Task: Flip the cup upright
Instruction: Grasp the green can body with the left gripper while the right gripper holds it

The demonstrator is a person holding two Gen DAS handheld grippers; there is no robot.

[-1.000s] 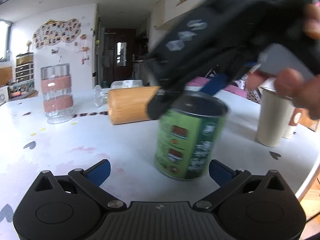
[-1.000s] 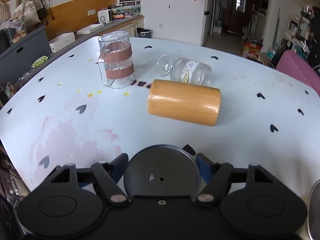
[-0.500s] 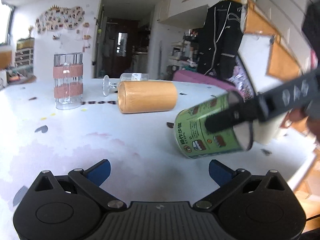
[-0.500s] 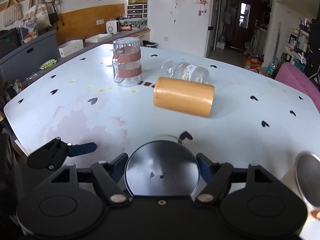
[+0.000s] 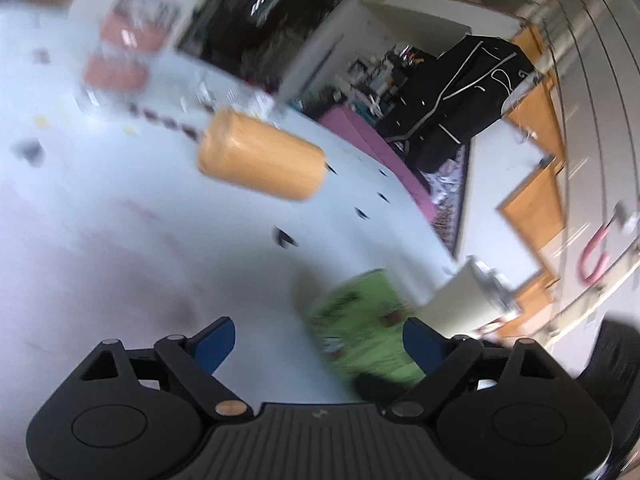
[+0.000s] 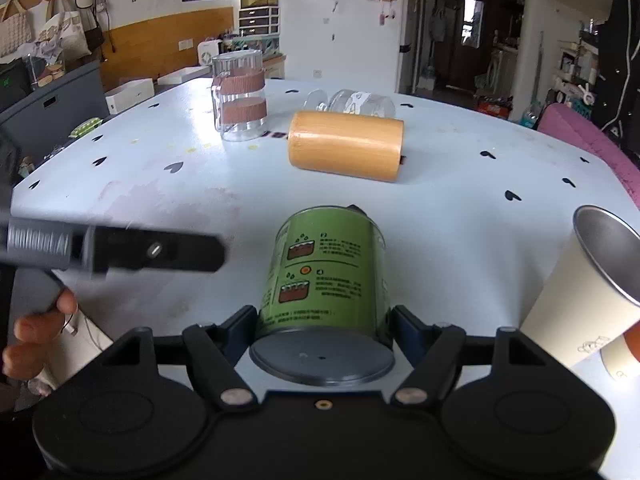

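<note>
My right gripper (image 6: pixel 322 322) is shut on a green printed cup (image 6: pixel 326 276). The cup is tipped over, its grey base facing the camera and its far end near the white table (image 6: pixel 160 184). In the blurred left wrist view the green cup (image 5: pixel 360 328) lies low, just ahead of my right-hand finger. My left gripper (image 5: pixel 318 338) is open and empty above the table. It also shows as a dark blurred bar in the right wrist view (image 6: pixel 120 254), left of the cup.
A wooden cylinder cup (image 6: pixel 346 150) lies on its side mid-table, a fallen glass (image 6: pixel 352 102) behind it. A clear jug with pink bands (image 6: pixel 240 96) stands at the back left. A cream steel-lined tumbler (image 6: pixel 588 292) stands at the right near the table edge.
My right gripper has tipped the green cup from base-up toward lying on its side. My left gripper has swung and rolled sharply; its view is now blurred.
</note>
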